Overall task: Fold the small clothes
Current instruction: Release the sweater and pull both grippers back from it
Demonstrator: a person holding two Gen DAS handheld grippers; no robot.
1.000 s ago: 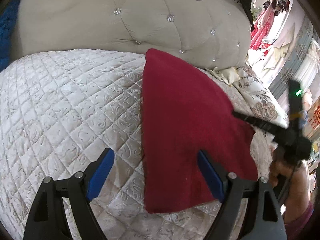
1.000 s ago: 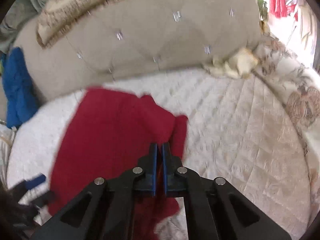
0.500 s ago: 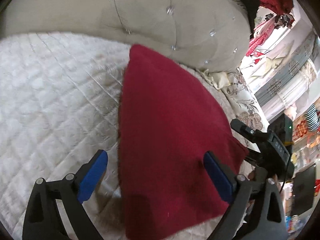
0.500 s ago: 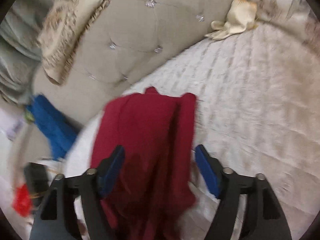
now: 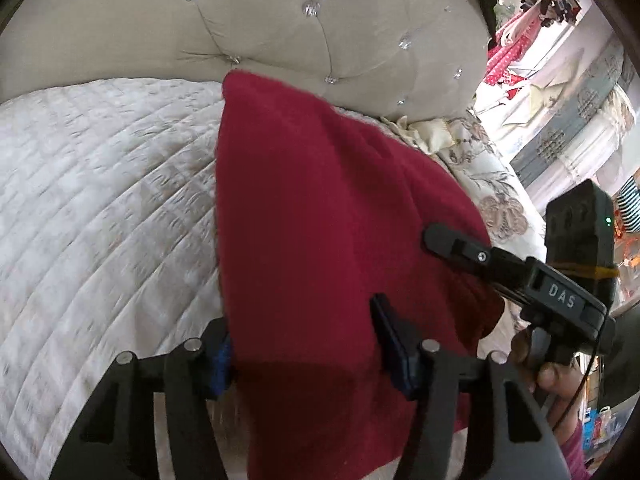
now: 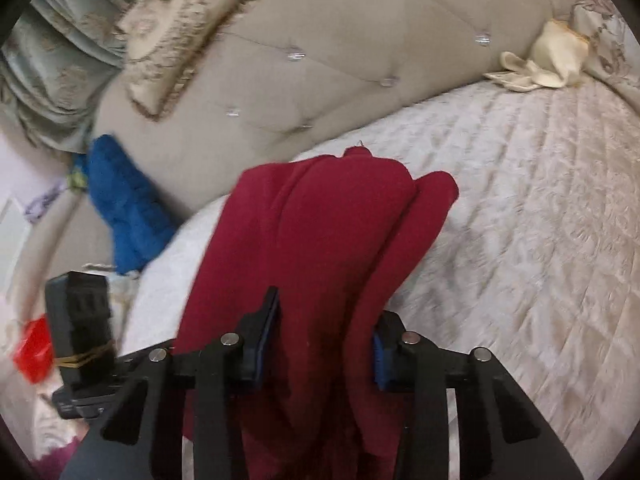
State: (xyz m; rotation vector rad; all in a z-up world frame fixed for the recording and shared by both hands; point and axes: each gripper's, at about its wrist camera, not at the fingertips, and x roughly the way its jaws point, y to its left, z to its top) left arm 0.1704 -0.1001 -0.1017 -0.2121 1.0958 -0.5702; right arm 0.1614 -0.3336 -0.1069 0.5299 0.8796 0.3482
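Both tools now straddle the red garment (image 5: 320, 220), half-closed.

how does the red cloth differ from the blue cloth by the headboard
The red cloth lies spread on the quilt between the open fingers of the right claw; the blue cloth is bunched at the bed's edge against the headboard, away from either claw. The red cloth looks larger and smoother, the blue cloth smaller and crumpled. Both are plain, single-colour fabrics.
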